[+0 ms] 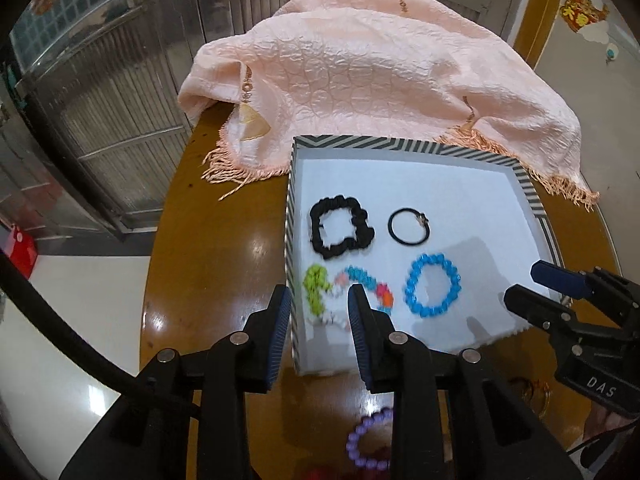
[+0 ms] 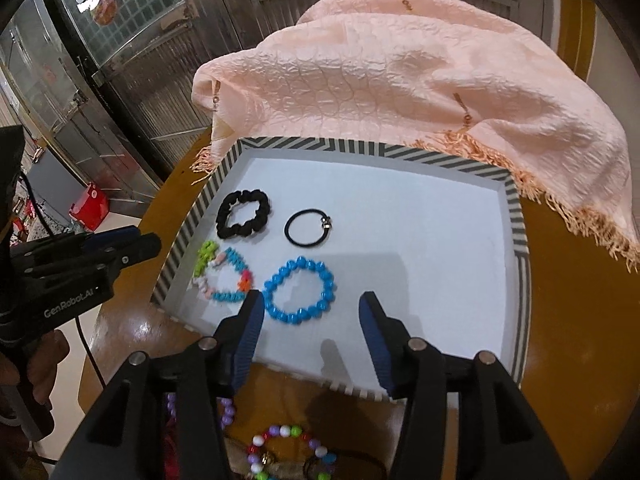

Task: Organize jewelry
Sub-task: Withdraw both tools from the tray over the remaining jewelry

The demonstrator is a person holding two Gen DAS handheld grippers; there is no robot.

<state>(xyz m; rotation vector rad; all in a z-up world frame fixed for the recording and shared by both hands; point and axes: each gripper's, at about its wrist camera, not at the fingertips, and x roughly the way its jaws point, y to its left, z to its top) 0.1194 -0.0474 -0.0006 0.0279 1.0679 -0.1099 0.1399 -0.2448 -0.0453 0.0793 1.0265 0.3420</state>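
A striped-rimmed tray (image 1: 400, 146) (image 2: 360, 148) with a white floor sits on the round brown table (image 1: 224, 260). In it lie a black scrunchie (image 1: 336, 202) (image 2: 260, 200), a thin black hair tie (image 1: 390, 228) (image 2: 286, 228), a multicolour bead bracelet (image 1: 316, 284) (image 2: 206, 256) and a blue bead bracelet (image 1: 410, 288) (image 2: 326, 280). My left gripper (image 1: 320, 296) (image 2: 136, 244) hangs open above the tray's near left corner, holding nothing. My right gripper (image 2: 311, 300) (image 1: 524, 284) is open above the tray's near edge, just short of the blue bracelet, empty.
A crumpled pink fringed cloth (image 1: 360, 80) (image 2: 400, 72) covers the table's far side behind the tray. On the table in front of the tray lie a purple bead bracelet (image 1: 356, 436) (image 2: 228, 408) and a mixed-colour bead bracelet (image 2: 284, 430), partly hidden by the grippers.
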